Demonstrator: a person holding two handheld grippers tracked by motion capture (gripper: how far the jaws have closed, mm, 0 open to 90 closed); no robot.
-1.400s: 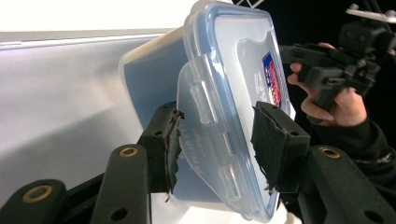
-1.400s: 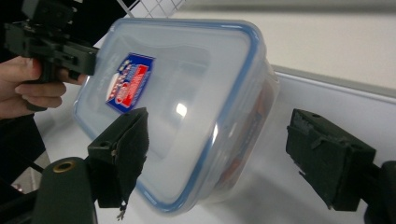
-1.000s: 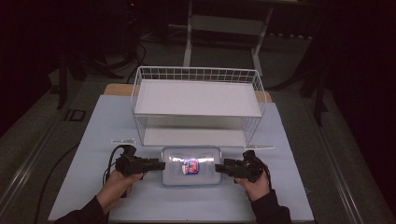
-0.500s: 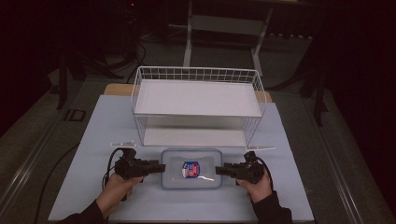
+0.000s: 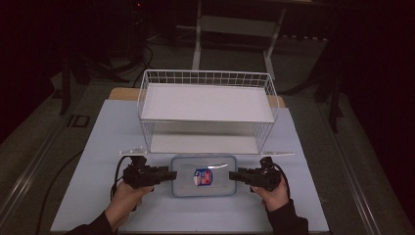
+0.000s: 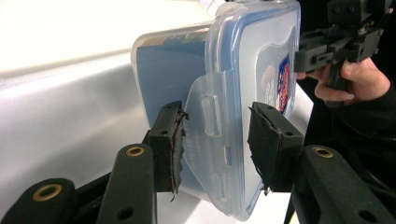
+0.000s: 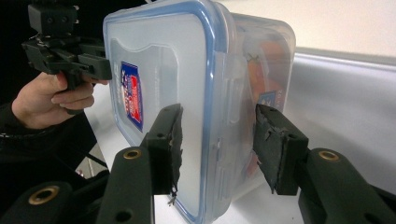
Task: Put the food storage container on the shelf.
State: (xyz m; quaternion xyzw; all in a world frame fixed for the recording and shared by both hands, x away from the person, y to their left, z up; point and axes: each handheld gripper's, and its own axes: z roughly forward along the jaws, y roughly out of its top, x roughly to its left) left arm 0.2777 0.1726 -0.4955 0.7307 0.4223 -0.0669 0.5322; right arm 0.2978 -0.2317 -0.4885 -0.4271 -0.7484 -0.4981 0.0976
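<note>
The clear lidded container (image 5: 203,176) is flanked by the left gripper (image 5: 169,175) and right gripper (image 5: 234,176), each parted around an end latch, contact uncertain. Just beyond them, the way forward is barred by the white wire shelf rack (image 5: 208,108).
</note>
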